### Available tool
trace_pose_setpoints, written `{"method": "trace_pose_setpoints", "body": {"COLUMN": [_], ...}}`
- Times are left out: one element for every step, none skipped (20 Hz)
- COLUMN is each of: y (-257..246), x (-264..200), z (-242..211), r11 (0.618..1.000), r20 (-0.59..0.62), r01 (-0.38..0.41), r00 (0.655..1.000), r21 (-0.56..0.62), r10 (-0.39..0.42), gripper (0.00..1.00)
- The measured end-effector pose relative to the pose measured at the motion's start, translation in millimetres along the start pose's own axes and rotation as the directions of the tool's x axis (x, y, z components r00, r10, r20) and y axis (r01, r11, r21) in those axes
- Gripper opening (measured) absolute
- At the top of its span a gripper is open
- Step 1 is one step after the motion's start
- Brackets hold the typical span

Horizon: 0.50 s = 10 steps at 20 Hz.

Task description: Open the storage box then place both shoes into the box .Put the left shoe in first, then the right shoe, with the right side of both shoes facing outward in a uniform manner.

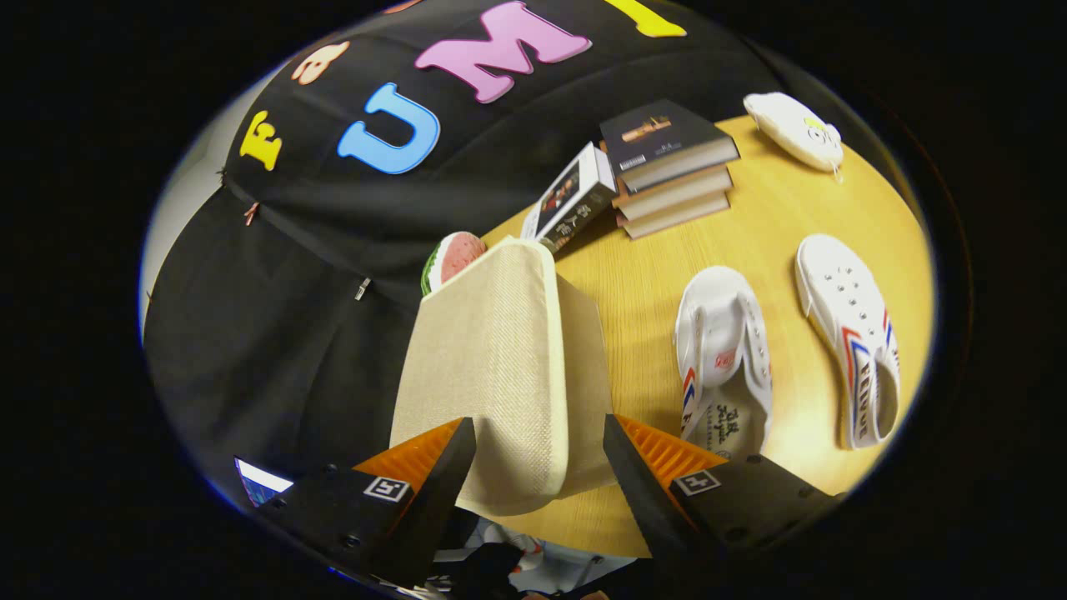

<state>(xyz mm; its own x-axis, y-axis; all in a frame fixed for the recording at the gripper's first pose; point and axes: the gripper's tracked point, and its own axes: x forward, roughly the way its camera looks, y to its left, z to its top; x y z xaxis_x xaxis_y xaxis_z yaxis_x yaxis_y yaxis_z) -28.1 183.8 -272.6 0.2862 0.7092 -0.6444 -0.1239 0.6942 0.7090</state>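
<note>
A beige fabric storage box [500, 350] stands on the wooden table [633, 275], its lid down, and its near rounded edge reaches in between my fingers. My gripper [540, 433] is open, one finger on each side of that edge; whether they touch it is unclear. To the right of the box lie two white canvas shoes with red and blue stripes. The nearer shoe [723, 350] lies just beyond my right finger with its opening up. The farther shoe [850, 333] rests on its side, its striped flank showing.
A stack of books [673, 167] sits beyond the shoes, with a small boxed item [571, 196] leaning against it. A white pouch [796, 129] lies at the far table corner. A watermelon-shaped toy [454, 254] peeks out behind the box. Black cloth wall stands left of the box.
</note>
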Motion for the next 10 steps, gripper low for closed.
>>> {"method": "trace_pose_setpoints", "body": {"y": [1, 2, 3, 7, 14, 15, 15, 15, 15, 17], "x": [4, 6, 9, 8, 9, 9, 13, 12, 12, 10], "z": [0, 0, 0, -1, -1, -1, -3, -4, -6, -4], "r11": [0.998, 0.994, 0.99, 0.984, 0.979, 0.978, 0.979, 0.977, 0.976, 0.972], "r20": [-0.014, -0.027, -0.043, -0.054, -0.058, -0.067, -0.087, -0.102, -0.117, -0.119], "r01": [-0.028, -0.055, -0.069, -0.094, -0.114, -0.115, -0.104, -0.103, -0.1, -0.105], "r00": [0.999, 0.998, 0.996, 0.993, 0.99, 0.989, 0.989, 0.987, 0.985, 0.984], "r21": [0.056, 0.099, 0.125, 0.149, 0.17, 0.175, 0.176, 0.184, 0.195, 0.21], "r10": [0.029, 0.058, 0.075, 0.103, 0.126, 0.129, 0.12, 0.124, 0.124, 0.132], "gripper": [0.99, 0.98, 0.96, 0.96, 0.88, 0.77, 0.61, 0.61, 0.58, 0.58]}}
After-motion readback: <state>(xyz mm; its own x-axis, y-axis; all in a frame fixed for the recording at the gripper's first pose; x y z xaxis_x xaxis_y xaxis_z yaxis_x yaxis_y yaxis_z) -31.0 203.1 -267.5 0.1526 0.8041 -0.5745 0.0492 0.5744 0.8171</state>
